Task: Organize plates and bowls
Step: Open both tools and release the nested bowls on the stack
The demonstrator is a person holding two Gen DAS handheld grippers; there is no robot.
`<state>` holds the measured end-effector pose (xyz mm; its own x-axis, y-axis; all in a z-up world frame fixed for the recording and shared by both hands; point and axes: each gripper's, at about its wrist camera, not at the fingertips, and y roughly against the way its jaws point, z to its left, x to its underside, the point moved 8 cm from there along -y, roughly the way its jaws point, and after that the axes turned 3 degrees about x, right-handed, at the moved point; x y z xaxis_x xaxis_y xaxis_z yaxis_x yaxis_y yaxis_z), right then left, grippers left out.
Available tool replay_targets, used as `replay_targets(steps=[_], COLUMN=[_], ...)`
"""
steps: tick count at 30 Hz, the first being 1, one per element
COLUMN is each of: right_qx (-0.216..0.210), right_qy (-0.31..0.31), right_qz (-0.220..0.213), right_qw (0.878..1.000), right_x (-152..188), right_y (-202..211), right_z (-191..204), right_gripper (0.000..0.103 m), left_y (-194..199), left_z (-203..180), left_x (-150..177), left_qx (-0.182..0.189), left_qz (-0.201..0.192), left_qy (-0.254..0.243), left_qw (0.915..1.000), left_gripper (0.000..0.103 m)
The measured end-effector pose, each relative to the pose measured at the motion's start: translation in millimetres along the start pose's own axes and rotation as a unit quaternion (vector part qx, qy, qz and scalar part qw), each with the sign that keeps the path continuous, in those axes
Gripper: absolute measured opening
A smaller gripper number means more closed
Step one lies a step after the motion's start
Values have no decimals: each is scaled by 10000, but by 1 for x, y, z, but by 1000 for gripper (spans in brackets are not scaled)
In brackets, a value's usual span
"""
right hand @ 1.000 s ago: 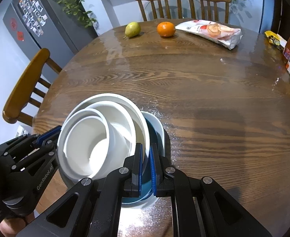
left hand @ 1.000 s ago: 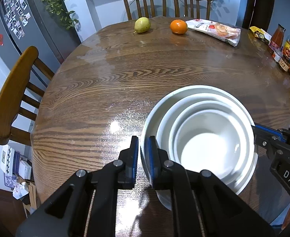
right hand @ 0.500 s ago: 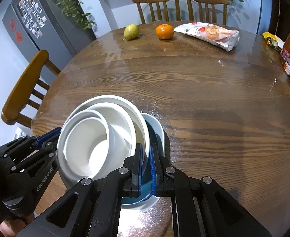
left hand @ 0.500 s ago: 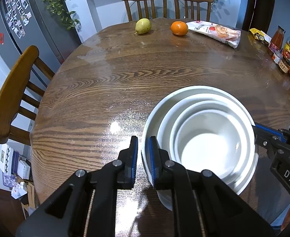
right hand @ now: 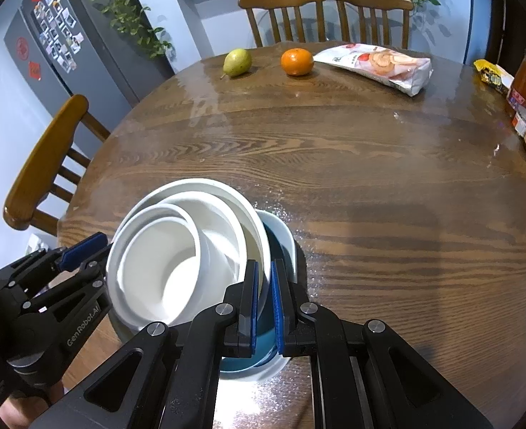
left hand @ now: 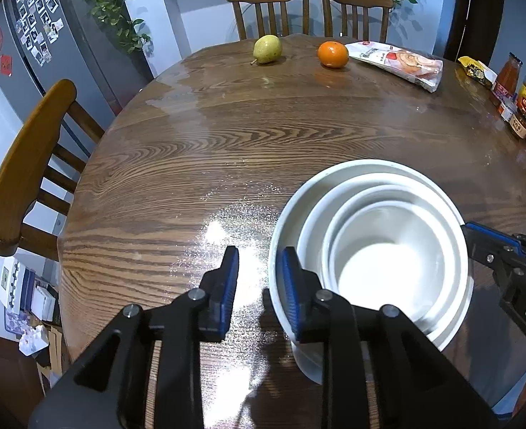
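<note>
Our left gripper (left hand: 259, 282) stands open, its jaws straddling the near-left rim of the nested white bowls (left hand: 377, 250) without clamping. We see that stack tilted, mouths facing up and left, sitting in a blue-lined bowl (right hand: 281, 246) on the table's (right hand: 370, 164) near edge. Our right gripper (right hand: 263, 307) pinches the stack's right rim.
</note>
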<state>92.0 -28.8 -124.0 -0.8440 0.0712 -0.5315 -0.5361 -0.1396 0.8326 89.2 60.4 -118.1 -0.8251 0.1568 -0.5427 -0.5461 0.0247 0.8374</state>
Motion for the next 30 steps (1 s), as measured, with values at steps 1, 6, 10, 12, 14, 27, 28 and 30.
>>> replay_targets(steps=[1, 6, 10, 12, 14, 27, 28, 30], right_qx=[11, 8, 19, 18, 25, 35, 24, 28], right_qy=[1, -9, -24, -31, -30, -23, -23, -8], right_qz=[1, -8, -22, -34, -42, -81, -84, -95], right_qw=[10000, 10000, 10000, 10000, 10000, 10000, 10000, 10000], right_x=[0, 0, 0, 0, 0, 1, 0, 1], right_y=[0, 1, 1, 2, 3, 6, 6, 8], right_z=[0, 1, 1, 1, 1, 2, 2, 2], right_gripper=[11, 11, 11, 11, 11, 11, 11, 11], left_y=[0, 0, 1, 1, 1, 3, 5, 7], left_z=[-1, 1, 3, 4, 4, 7, 7, 6], left_x=[0, 1, 1, 1, 1, 4, 3, 2], left_qx=[-10, 3, -21, -25, -28, -39, -42, -54], left_qz=[-4, -5, -18, -18, -19, -17, -55, -108], left_qy=[-8, 11, 32, 39, 42, 55, 53, 36], left_qw=[10000, 10000, 10000, 10000, 10000, 10000, 10000, 9999], left_gripper=[23, 24, 29, 30, 30, 31, 31, 31])
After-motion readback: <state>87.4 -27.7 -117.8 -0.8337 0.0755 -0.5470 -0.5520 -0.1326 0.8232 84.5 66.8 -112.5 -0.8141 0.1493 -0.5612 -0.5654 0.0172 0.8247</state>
